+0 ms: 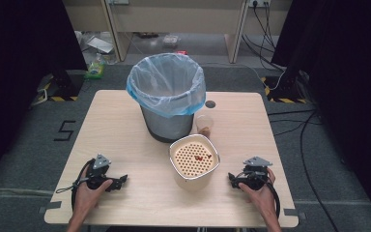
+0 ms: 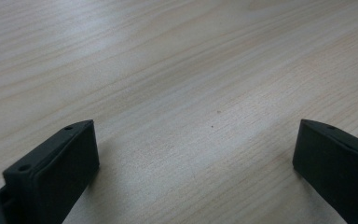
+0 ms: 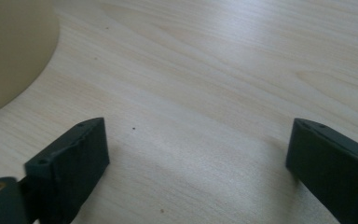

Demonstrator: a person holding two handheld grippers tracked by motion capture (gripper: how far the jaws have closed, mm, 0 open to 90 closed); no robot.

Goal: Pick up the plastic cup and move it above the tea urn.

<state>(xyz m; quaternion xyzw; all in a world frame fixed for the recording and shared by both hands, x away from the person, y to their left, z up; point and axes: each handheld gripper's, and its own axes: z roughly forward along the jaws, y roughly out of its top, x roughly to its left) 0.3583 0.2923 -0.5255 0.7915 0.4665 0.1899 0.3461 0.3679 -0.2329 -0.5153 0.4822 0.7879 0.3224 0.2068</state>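
A cream container (image 1: 193, 163) with a perforated insert and a few reddish bits on it stands at the table's front middle. Behind it are a small clear cup (image 1: 204, 124) and a grey bin (image 1: 167, 97) lined with a pale blue bag. My left gripper (image 1: 122, 180) rests on the table at the front left, pointing right, open with bare wood between its jaws (image 2: 193, 126). My right gripper (image 1: 232, 178) lies at the front right, pointing left toward the container, open over bare wood (image 3: 198, 123). The cream wall of the container (image 3: 9, 51) shows at the upper left of the right gripper view.
The light wooden table (image 1: 121, 125) has a small dark round hole (image 1: 210, 104) near its back edge. Beyond it on the floor lie cables (image 1: 265, 29), a green item (image 1: 95, 71) and papers. Black curtains hang on both sides.
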